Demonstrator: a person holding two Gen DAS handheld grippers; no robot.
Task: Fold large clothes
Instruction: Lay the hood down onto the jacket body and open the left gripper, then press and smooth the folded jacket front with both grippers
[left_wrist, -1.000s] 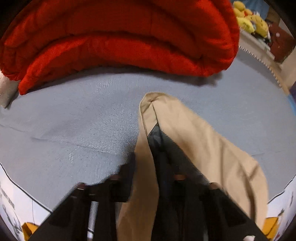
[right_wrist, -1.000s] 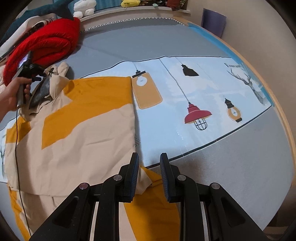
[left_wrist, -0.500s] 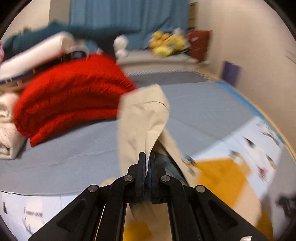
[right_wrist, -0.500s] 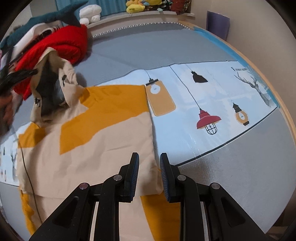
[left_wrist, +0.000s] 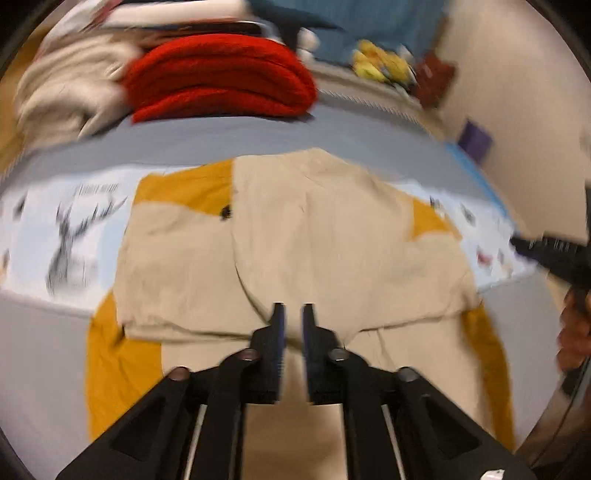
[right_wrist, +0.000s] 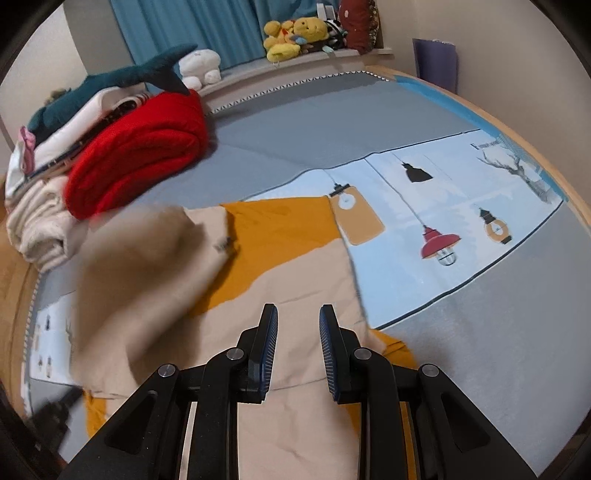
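the large beige-and-mustard cotton garment (left_wrist: 317, 236) lies partly folded on the grey printed bed sheet (right_wrist: 461, 206), both the left gripper (left_wrist: 292, 314) and right gripper (right_wrist: 298, 325) parted and empty above its near edge, so pinching matching corners evenly looks wise.

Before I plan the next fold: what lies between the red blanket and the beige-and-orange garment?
In the right wrist view, only bare grey bedsheet separates the red blanket from the garment.
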